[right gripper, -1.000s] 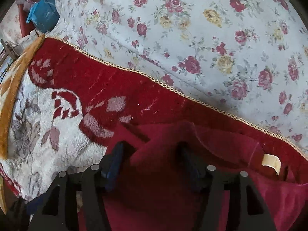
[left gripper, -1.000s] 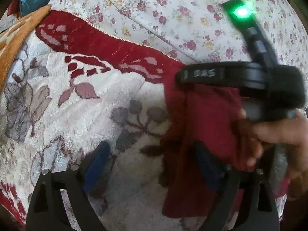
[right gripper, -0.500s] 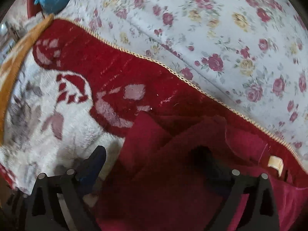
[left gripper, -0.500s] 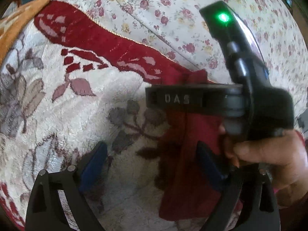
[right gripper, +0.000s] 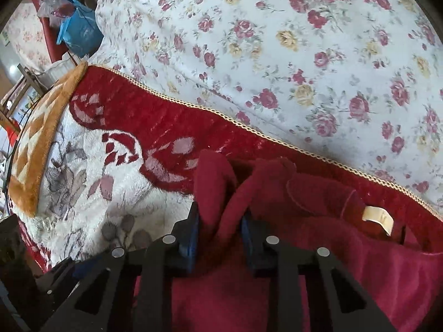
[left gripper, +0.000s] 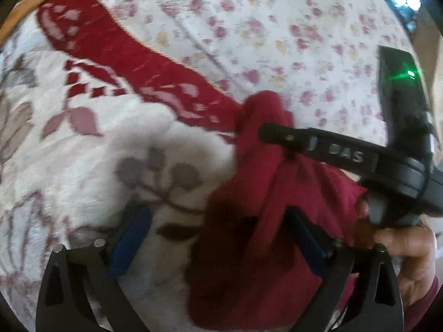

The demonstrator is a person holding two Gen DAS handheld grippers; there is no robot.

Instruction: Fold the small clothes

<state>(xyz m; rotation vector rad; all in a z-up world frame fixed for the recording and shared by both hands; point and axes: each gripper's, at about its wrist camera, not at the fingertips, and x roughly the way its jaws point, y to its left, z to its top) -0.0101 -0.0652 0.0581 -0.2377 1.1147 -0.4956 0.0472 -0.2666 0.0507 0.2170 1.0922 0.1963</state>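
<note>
A floral bedsheet [right gripper: 304,55], white with red and yellow roses, fills the space beyond both claws. Nearer lies a plush blanket [right gripper: 91,193], cream with grey leaves and a broad red border [right gripper: 171,121] edged in pale cord; it spreads to the left of and under the right claw, and under the left claw as well. An orange and white patterned cloth [right gripper: 41,144] lies far left of the right claw, with a blue bag [right gripper: 79,31] beyond it at the bed's far corner.

The dark red garment [right gripper: 318,262] lies on the blanket, mostly to the right of and below the right claw, bunched up ahead of it. A cream label [right gripper: 378,218] sits inside it, well to the right of the claw.

The right claw [right gripper: 220,229] has just been closing, and its blue pads [right gripper: 189,238] pinch a raised fold of the garment. In the left wrist view that claw reaches in from the right, gripped by a hand [left gripper: 407,251], with cloth gathered at its tip.

The left claw [left gripper: 218,238] stands wide and released, one blue pad over the blanket, the other against the garment's edge, squeezing nothing.
</note>
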